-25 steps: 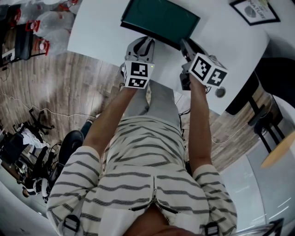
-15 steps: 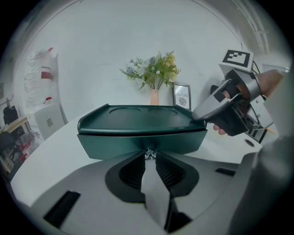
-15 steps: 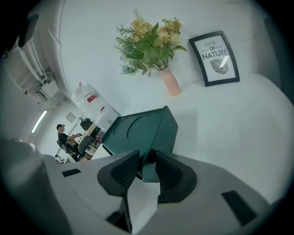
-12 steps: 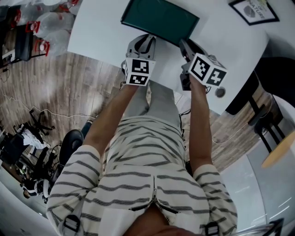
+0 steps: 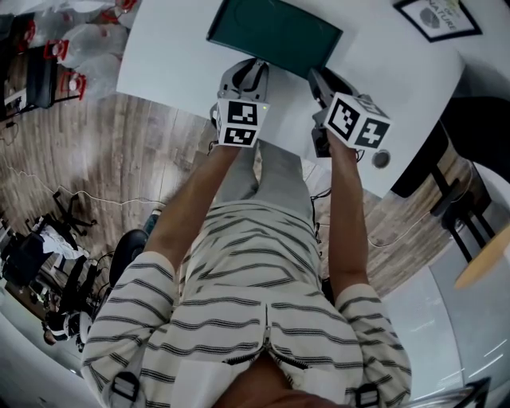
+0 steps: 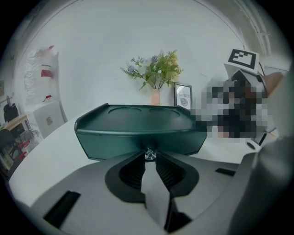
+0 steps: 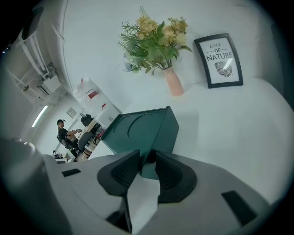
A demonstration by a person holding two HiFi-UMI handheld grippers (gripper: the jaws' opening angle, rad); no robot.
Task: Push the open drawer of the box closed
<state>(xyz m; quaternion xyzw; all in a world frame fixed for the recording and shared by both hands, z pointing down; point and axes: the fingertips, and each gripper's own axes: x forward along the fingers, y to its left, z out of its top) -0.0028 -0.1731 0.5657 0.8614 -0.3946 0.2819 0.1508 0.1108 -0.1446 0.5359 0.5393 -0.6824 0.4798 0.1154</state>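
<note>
A dark green box [image 5: 275, 32] stands on the white table [image 5: 175, 56]. Its drawer front faces me and looks about flush with the body. In the left gripper view the box [image 6: 138, 128] fills the middle. A small clear knob [image 6: 149, 154] sits right at my left gripper [image 6: 149, 158], whose tips are shut on it. From above, the left gripper [image 5: 253, 70] meets the front of the box. My right gripper [image 5: 317, 78] is at the front right corner. Its jaws [image 7: 148, 158] stand slightly open, with the corner of the box [image 7: 138, 128] between the tips.
A framed print [image 5: 438, 17] and a pink vase of flowers [image 7: 172, 80] stand behind the box at the wall. A small dark round thing [image 5: 381, 159] lies near the table's front edge on the right. A dark chair [image 5: 478, 119] stands to the right.
My left gripper has crept a little forward against the box front, and the box sits slightly farther from me. The right gripper has barely moved.
</note>
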